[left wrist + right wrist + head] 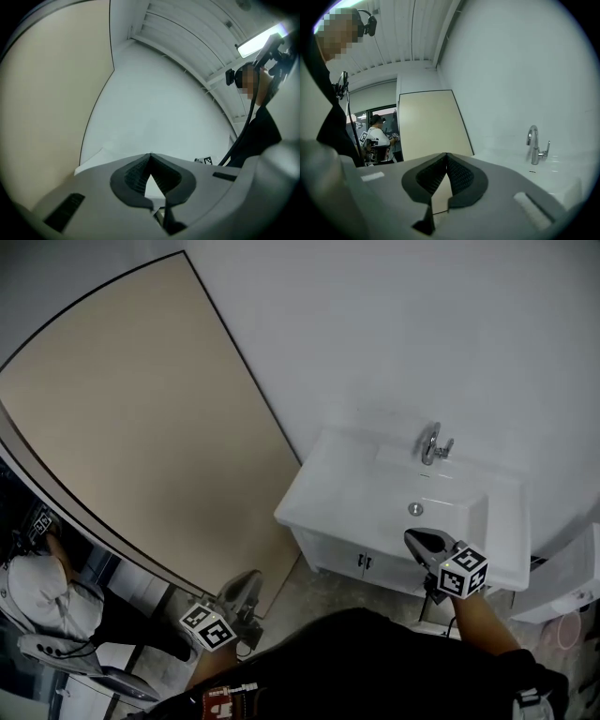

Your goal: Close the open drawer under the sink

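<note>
Evidently the approach is what matters at present, since neither claw is on the cabinet. The right claw (424,542) is clenched, its pads met at the tips with nothing between them. It is held over the front edge of the sink (342,486), with the faucet (432,444) ahead of it and slightly to its right. The left claw (246,589) is likewise clenched and empty, and is held well to the left of the right claw, low beside the beige panel (141,427). The drawer is to be sought in the white cabinet front (330,554) below and slightly left of the right claw, where two small handles (362,562) are seen. Whether a front stands proud there cannot be told from above. A good close would probably be made with the right claw lowered beneath the basin rim, its shut tips laid against the drawer face near the middle, and a straight, even push given. A push at one corner should be avoided, as the drawer may be skewed and jammed. The jaws need not be opened.
</note>
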The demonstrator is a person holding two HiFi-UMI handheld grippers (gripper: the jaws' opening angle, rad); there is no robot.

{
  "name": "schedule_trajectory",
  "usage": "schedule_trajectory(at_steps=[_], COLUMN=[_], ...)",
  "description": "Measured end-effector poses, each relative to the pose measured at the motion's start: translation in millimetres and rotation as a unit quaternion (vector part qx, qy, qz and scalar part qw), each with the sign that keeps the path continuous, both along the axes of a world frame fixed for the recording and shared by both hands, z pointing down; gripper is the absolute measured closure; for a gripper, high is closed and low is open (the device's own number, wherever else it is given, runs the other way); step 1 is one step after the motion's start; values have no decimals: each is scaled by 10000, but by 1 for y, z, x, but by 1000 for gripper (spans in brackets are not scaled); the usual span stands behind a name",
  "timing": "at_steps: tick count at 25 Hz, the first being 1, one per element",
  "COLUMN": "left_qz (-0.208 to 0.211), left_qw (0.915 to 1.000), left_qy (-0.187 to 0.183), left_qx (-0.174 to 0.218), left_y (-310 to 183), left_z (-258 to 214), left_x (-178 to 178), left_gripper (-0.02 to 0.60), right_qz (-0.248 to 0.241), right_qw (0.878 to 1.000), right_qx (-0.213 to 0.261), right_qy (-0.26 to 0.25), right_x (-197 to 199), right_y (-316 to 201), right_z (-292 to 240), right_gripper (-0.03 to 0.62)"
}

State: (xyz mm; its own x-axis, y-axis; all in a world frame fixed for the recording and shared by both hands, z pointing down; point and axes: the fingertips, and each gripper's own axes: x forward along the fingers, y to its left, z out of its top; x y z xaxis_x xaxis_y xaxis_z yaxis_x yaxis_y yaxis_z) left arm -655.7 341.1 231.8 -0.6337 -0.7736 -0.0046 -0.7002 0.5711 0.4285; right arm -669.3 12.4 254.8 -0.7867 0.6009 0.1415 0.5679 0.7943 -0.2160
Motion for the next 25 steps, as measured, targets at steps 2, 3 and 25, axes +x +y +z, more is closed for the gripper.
schedule_trajectory(at_steps=[2, 3, 25], left_qz=[159, 241, 2247], left_qw=[9999, 9997, 9742], left_qy=[-4, -3, 12], left_qx=[-52, -78, 219], left_y=[-24, -34, -84], left_z=[-1, -2, 4], left_x=[-15, -22, -253], left_gripper=[589, 589, 589], right_qz=[156, 234, 2029], right_qw=[9998, 9997, 9790], right_qx=[-72, -107, 86], right_qy=[33, 54, 162], right_x=[-6, -7, -123], right_y=[-23, -34, -46], right_z=[5, 8, -1], right_gripper=[592, 592, 592])
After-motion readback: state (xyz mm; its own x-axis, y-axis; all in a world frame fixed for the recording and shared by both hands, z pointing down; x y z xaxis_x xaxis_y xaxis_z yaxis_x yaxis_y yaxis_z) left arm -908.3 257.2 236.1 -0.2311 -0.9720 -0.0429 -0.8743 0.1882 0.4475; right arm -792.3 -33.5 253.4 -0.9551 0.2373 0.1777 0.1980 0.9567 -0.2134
